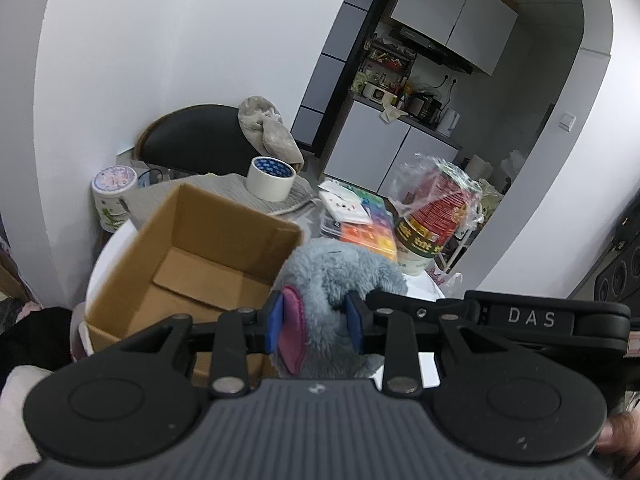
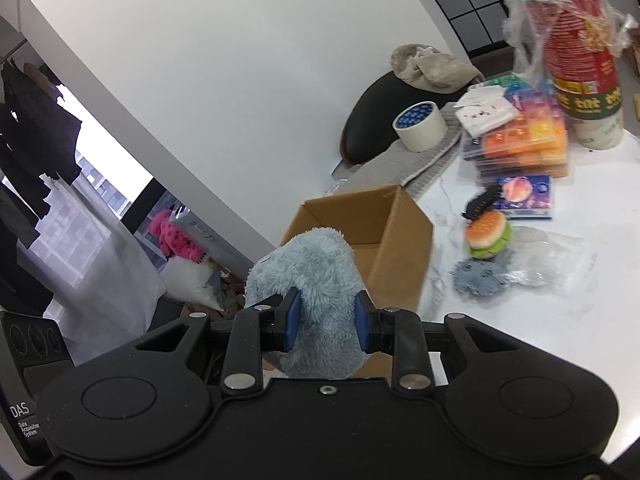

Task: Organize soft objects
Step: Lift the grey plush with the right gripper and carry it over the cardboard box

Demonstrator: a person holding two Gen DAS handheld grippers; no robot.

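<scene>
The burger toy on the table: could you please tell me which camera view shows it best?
The right wrist view. The burger toy stands in plain sight on the white table, right of the cardboard box, though slightly blurred. The left wrist view shows nothing of it; there the blue plush toy fills the foreground.

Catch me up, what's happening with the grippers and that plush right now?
Both handheld grippers are clamped on one blue plush toy: the left gripper near its pink ear, the right gripper on the body. They hold it beside the open cardboard box, not yet inside. A burger toy and a small grey plush lie on the white table.
</scene>
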